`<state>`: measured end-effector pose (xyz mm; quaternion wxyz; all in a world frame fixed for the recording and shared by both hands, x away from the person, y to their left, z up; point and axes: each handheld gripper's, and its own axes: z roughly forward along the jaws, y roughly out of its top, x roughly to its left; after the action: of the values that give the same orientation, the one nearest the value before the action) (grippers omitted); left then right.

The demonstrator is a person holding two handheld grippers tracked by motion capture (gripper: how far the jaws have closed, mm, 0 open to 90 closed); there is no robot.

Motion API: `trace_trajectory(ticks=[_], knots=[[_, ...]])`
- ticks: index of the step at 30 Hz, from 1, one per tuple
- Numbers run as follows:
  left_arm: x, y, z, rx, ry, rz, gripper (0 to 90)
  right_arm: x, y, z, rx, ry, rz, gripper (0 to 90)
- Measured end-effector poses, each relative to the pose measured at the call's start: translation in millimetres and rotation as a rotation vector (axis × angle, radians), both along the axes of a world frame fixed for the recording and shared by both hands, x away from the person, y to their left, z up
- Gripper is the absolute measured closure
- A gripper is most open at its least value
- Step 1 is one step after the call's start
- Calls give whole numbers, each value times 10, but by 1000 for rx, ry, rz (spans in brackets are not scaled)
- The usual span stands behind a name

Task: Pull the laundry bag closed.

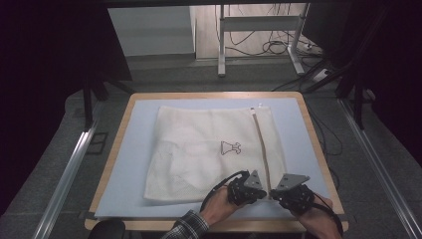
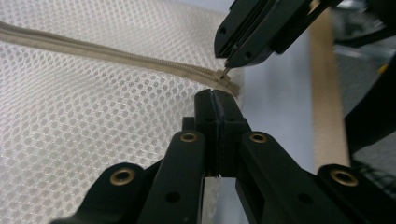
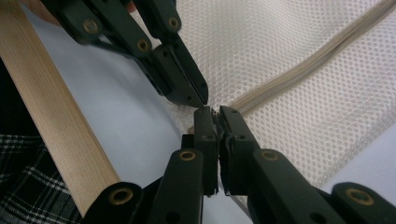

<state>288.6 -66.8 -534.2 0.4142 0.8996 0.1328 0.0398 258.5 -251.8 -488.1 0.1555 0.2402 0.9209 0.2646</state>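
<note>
A white mesh laundry bag (image 1: pixel 209 149) lies flat on the blue-grey mat, with a small black figure printed on it. Its beige zipper (image 1: pixel 261 144) runs from the far edge toward me along the bag's right side. Both grippers meet at the zipper's near end. My right gripper (image 3: pixel 214 114) is shut on the zipper pull (image 2: pixel 224 73) and comes in from the upper right of the left gripper view. My left gripper (image 2: pixel 215 99) is shut at the bag's edge (image 2: pixel 140 116) right beside the slider, and the mesh looks pinched in its tips. From above, the left gripper (image 1: pixel 265 193) and right gripper (image 1: pixel 273 195) nearly touch.
The mat (image 1: pixel 134 164) covers a table with a wooden rim (image 1: pixel 124 129), and that rim (image 3: pixel 51 116) is close behind the grippers. A plaid sleeve (image 1: pixel 191 226) enters at the bottom. Metal rails (image 1: pixel 69 169) flank the table; a desk frame (image 1: pixel 221 45) and cables stand beyond.
</note>
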Motion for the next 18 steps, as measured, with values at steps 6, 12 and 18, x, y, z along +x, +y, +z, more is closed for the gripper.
trace_trajectory(ticks=[6,12,18], knots=[[32,13,-33,-32,56,23,898,5,12,-12,-24,-1,14,852],[5,5,-30,-14,28,20,900,6,59,-24,-89,-33,23,860],[17,9,-32,-16,39,18,900,49,81,-36,-114,-69,17,863]])
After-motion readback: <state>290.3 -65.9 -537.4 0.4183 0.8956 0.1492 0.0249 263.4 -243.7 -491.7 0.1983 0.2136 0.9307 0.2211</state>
